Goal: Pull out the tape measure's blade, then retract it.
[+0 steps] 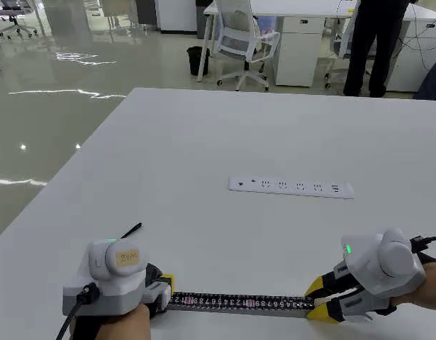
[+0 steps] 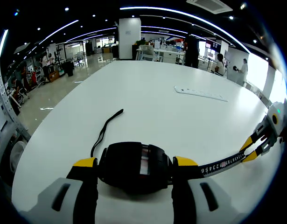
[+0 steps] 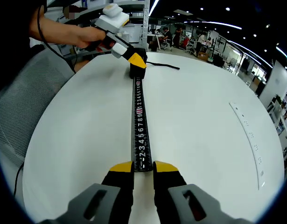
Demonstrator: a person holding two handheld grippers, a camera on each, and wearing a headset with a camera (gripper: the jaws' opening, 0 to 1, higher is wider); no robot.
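Two grippers share the tape measure near the white table's [image 1: 274,127] front edge. The left gripper [image 2: 135,163] is clamped on the black case [image 2: 134,173], and the right gripper [image 3: 143,167] pinches the end of the blade [image 1: 239,302], which lies drawn out flat between them. If the right jaws let go abruptly, the spring could whip the blade back, kinking it or jolting the case loose.
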